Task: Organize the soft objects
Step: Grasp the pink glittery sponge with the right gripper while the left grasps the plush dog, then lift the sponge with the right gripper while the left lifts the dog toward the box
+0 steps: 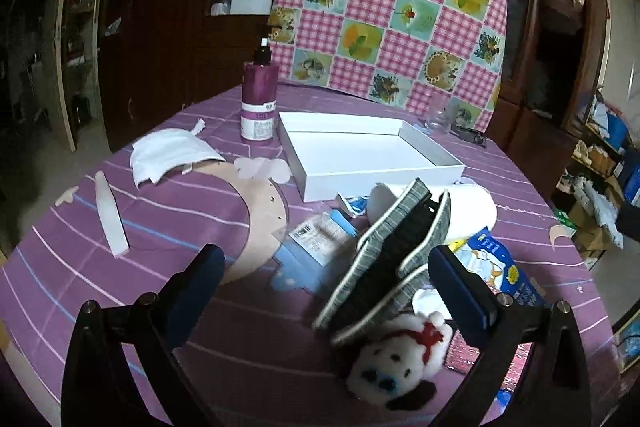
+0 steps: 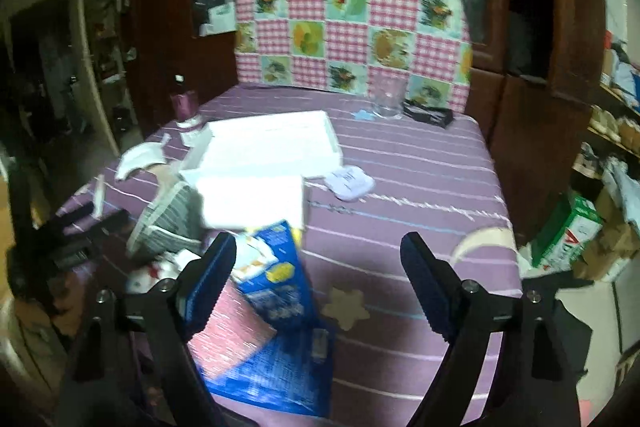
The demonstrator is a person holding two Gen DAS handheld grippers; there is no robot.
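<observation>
A: Starting left, in the left wrist view. The left gripper [image 1: 326,269] points down at a slant over the purple striped tablecloth [image 1: 168,211], jaws spread wide, nothing pinched.

B: What lies between those fingers?

A: At lower centre of the frame, a pair of grey plaid slippers [image 1: 394,255] leans tilted, close against the inner side of the right-hand finger [image 1: 460,279], though I cannot tell if it touches. Below them, at the bottom centre, a white plush dog [image 1: 396,359] with a red bow lies between the fingers. The left-hand finger [image 1: 196,279] has only cloth beside it.

B: And farther up?

A: A white cloth [image 1: 172,155] at mid left, a purple pump bottle [image 1: 259,99] upper centre, the empty white box [image 1: 360,159] just right of it.

B: Now the right side.

A: The right wrist view is blurred. The right gripper [image 2: 320,259] also tips downward, jaws wide apart and holding nothing. A blue printed packet [image 2: 276,287] lies at lower centre, just beside the left-hand finger [image 2: 212,275] and partly behind it. The slippers [image 2: 168,223] sit at mid left, outside the jaws, by the box [image 2: 264,147]. Between the fingers on the right, bare cloth and a cream star [image 2: 346,307].
</observation>
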